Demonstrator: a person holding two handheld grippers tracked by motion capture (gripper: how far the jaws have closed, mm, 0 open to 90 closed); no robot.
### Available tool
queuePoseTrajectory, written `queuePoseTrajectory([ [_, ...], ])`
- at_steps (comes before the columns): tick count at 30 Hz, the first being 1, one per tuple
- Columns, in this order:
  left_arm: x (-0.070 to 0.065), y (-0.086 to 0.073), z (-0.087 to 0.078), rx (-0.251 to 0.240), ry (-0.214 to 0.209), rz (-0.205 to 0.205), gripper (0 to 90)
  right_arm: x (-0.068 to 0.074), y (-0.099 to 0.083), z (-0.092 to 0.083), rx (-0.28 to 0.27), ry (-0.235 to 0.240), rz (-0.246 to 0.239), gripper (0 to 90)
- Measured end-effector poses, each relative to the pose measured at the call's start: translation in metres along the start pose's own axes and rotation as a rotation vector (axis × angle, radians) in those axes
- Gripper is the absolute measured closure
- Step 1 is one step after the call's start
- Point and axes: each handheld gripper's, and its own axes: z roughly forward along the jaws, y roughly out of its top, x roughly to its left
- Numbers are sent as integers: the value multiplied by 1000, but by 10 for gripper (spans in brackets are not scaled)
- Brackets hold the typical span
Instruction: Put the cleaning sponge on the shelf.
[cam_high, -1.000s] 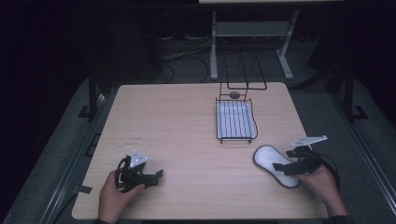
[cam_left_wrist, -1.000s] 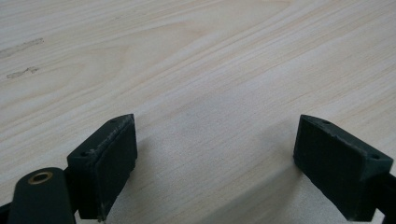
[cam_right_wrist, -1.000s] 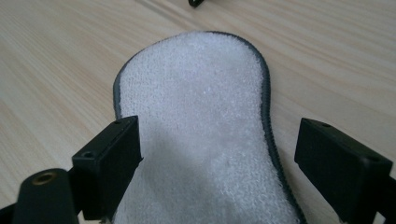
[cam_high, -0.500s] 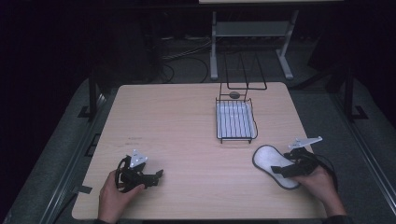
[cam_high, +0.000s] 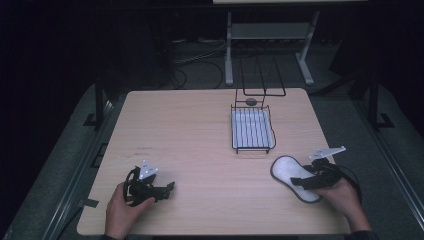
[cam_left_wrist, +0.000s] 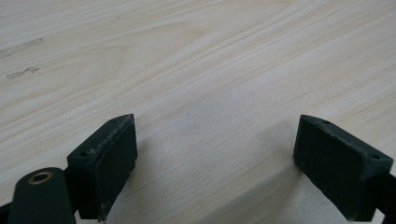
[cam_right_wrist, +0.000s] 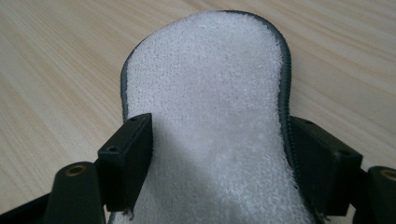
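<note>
On a pale wood table (cam_high: 200, 130) in a dark room, left gripper (cam_high: 167, 188) jaws spread, right gripper (cam_high: 298, 182) jaws closing around white insole (cam_high: 287, 170).

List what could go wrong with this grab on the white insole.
1. The right tongs, whose jaws have just been closing, straddle the insole across its narrow waist; the soft, flat piece may buckle or fold rather than lift.
2. Most of the insole lies ahead of the jaws, so it may droop or slip once raised.
3. The wire basket sits close ahead; a sagging tip could catch its rim.
</note>
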Motion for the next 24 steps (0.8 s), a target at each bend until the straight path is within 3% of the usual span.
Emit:
queuePoseTrajectory([
  [8,0,0,0,0,0,0,127,0,1,-8,-12,-20,-6,378],
  [12,0,0,0,0,0,0,127,0,3,-15,-37,-24,-9,495],
  [24,0,0,0,0,0,0,127,1,6,-27,-77,-17,-17,648],
])
